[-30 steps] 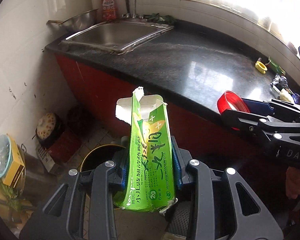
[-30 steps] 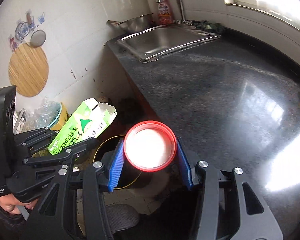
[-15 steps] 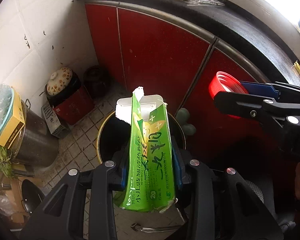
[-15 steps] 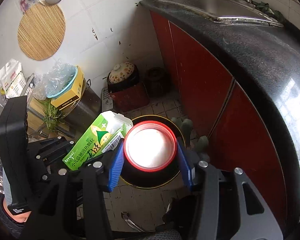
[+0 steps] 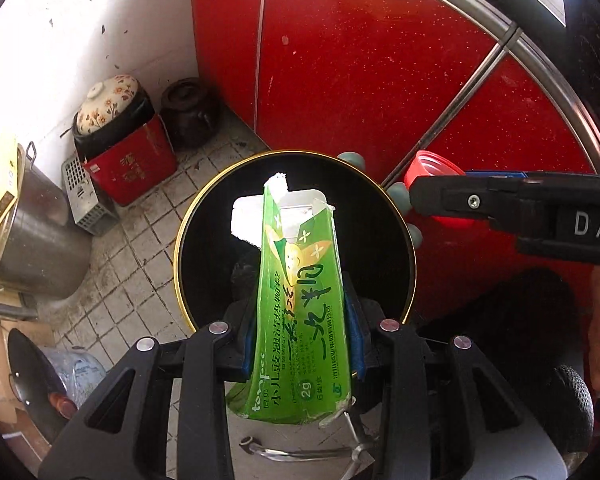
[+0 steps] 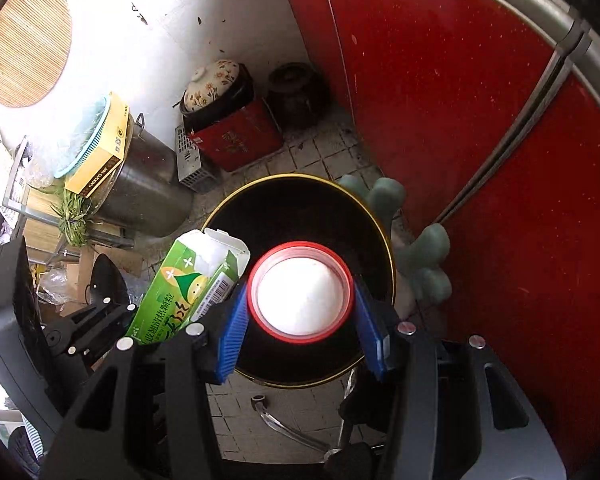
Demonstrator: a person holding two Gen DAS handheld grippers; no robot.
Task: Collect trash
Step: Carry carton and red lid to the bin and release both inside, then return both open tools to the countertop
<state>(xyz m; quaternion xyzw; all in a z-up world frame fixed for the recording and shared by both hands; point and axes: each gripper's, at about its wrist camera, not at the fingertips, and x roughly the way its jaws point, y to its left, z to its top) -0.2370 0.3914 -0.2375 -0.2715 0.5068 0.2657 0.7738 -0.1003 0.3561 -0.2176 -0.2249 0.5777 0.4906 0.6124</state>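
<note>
The left gripper (image 5: 300, 334) points steeply down, and its fingers (image 5: 247, 338) are closed on the lower part of a green carton (image 5: 300, 300), one blue pad against each side. The carton stands upright between the fingers, its torn white flap at the far end, directly above the dark opening of the black bin (image 5: 204, 216) with a gold rim. Beyond the fingertips and to their left, a floral lidded pot (image 5: 107, 104) sits in a red box (image 5: 134, 164) on the tiled floor (image 5: 140, 240). To the right, the right gripper (image 6: 300, 322) also points down over the bin (image 6: 300, 204); its fingers (image 6: 233, 330) clamp a red-rimmed round lid (image 6: 302, 292) by its opposite edges, white face toward the camera. A red cabinet door (image 6: 440, 80) stands beyond and right of these fingers.
</note>
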